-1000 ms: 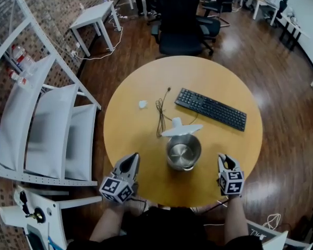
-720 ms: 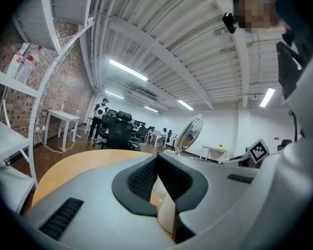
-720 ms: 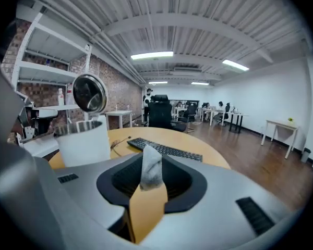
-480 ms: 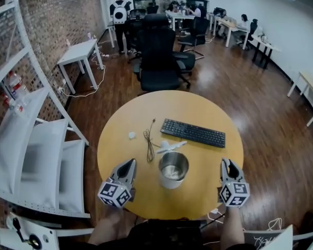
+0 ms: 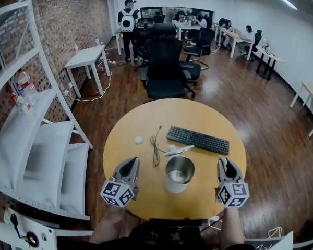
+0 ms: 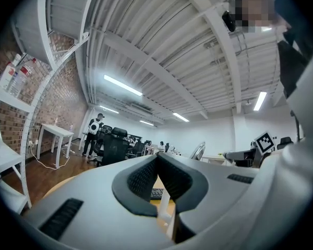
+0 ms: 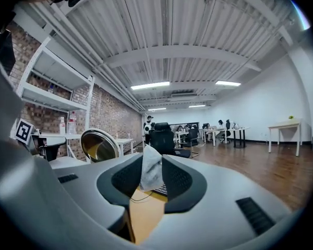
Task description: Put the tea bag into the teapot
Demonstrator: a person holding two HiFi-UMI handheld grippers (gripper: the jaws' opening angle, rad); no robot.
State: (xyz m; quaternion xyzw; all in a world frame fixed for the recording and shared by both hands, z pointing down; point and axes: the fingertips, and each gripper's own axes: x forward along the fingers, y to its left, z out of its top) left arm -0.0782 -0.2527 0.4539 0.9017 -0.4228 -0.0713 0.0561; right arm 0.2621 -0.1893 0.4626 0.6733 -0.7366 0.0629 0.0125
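Open office floor fills the upper frame, with a black office chair [image 5: 164,66] at upper centre and white shelving [image 5: 36,139] down the left; below it sits the round wooden counter [image 5: 161,116]. On it the steel teapot [image 5: 173,186] stands low in the middle with its mouth uncovered, and its lid [image 5: 178,150] lies just at the far rim. A keyboard [image 5: 198,140] lies to the upper right of it and a dark cable [image 5: 155,149] to the left.

The right gripper [image 5: 223,163], at lower right, is clamped on the tea bag [image 7: 149,173], pinched between the pads near their tips. The left gripper [image 5: 130,163], at lower left, is clenched with nothing gripped. Both are apart from the pot, one on each side.

Likely trouble: the bag looks held by little, so a quick swing could shake it loose. Let go short of the mouth, it would land on the counter. The lid beside the rim could snag the bag. Nothing steadies the pot, so a knock from a jaw might shove or tip it.

From the head view the bag cannot be made out in the jaws; any string or tag is not clearly seen. A pale strip shows below the left gripper's tips, and I cannot tell what it is. A small white scrap [image 5: 138,139] left of the cable is too small to identify; the pot's inside is only dimly visible.
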